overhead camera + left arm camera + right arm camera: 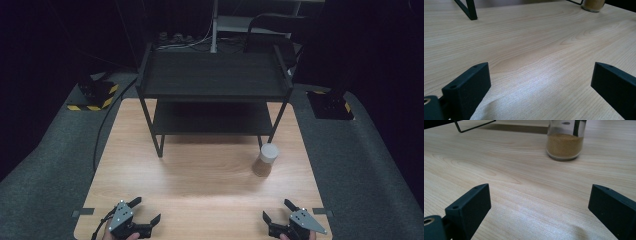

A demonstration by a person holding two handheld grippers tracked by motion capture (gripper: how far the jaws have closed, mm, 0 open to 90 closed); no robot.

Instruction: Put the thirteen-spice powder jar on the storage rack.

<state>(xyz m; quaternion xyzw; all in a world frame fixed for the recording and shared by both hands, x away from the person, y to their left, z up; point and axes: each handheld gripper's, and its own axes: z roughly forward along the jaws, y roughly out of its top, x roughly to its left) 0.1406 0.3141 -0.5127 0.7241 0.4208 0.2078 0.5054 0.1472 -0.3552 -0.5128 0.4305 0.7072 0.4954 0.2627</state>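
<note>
A glass jar [265, 160] with a white lid, partly filled with brown powder, stands upright on the wooden table [200, 180] right of centre, by the front right leg of a black two-tier shelf [215, 75]. My left gripper [145, 212] rests open near the table's front left edge, nothing between its jaws. Near the front right edge, my right gripper [280, 210] is open too, with bare wood between its jaws. The jar [565, 143] stands ahead of the right gripper [539, 207], well apart from it. From the left gripper [539, 87], the jar [594, 5] is far off at the upper right.
The black shelf's legs [159, 145] stand on the table's far half; both its tiers look bare. Grey padding [45, 170] surrounds the table. Black blocks with yellow-black tape [95, 95] sit at the back left and back right. A black cable [102, 130] runs along the left edge.
</note>
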